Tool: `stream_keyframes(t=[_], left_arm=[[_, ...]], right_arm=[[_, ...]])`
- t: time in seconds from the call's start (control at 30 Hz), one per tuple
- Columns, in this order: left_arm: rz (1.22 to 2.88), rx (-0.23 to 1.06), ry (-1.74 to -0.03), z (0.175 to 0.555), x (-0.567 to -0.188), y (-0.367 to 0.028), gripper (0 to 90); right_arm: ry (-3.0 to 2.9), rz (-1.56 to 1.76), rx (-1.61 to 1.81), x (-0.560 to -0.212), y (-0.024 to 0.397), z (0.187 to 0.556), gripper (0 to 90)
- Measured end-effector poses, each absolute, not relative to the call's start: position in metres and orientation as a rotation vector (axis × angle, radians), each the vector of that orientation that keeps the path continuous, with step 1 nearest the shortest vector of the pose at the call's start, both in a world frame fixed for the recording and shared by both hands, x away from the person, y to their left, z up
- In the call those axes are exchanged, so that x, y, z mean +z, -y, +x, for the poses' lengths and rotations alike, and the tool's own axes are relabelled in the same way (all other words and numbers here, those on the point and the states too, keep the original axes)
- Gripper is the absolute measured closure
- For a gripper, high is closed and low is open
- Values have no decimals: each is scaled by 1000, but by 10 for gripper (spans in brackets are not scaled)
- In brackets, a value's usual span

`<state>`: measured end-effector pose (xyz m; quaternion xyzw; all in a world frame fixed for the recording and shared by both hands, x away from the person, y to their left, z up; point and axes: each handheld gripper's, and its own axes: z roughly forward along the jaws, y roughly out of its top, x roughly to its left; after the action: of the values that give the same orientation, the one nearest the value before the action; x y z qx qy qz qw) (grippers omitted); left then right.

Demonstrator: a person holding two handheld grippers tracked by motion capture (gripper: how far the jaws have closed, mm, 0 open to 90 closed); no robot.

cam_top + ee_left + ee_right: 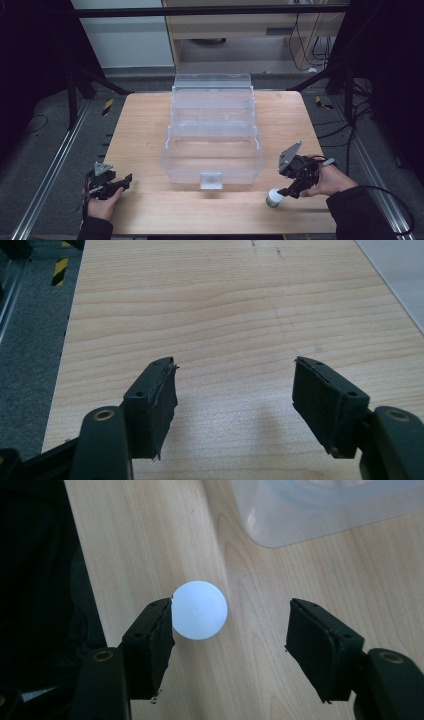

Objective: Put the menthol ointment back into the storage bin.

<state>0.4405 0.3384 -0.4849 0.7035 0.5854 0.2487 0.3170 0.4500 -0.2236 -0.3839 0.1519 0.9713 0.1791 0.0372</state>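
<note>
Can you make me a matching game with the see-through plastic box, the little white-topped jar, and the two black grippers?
Things:
1. clear plastic tiered box
2. small white-capped round jar
3. left gripper
4. right gripper

Places or states:
A. open over bare wood, nothing between its jaws
B. in the middle of the wooden table
C. open around the jar, one pad at its cap
D. near the table's front edge, on the right

Pairs: 1-B, 2-D, 3-A, 4-C
</note>
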Motion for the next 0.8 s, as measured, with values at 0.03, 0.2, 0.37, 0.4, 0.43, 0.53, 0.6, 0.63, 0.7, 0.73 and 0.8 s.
stream_keyframes(t=[0.03,0.2,0.37,0.4,0.43,0.53,0.6,0.63,0.7,0.73,0.8], left_arm=[[1853,655,-1540,441,-485,-338,333],[1855,656,-1538,441,-485,-338,334],[1852,656,-1537,441,-485,-338,335],[1852,657,-1537,441,-485,-338,335],[1853,657,-1537,441,-485,-338,335],[1853,660,-1536,440,-484,-338,339],[1852,660,-1537,440,-484,-338,341],[1852,660,-1537,440,-484,-338,342],[1854,661,-1536,440,-484,-338,344],[1853,662,-1536,440,-484,-338,345],[1853,663,-1537,440,-484,-338,347]], right_arm=[[-2992,450,537,-385,223,450,357],[-3020,394,493,-389,218,447,374],[-3035,344,463,-393,213,446,392],[-3038,347,453,-394,212,445,390],[-3039,342,446,-395,212,445,388],[-3045,328,420,-399,210,445,389],[-3044,327,401,-402,208,445,389],[-3049,328,387,-404,207,444,390],[-3053,306,366,-407,204,444,390],[-3058,299,350,-409,203,443,390],[-3062,294,331,-412,200,443,389]])
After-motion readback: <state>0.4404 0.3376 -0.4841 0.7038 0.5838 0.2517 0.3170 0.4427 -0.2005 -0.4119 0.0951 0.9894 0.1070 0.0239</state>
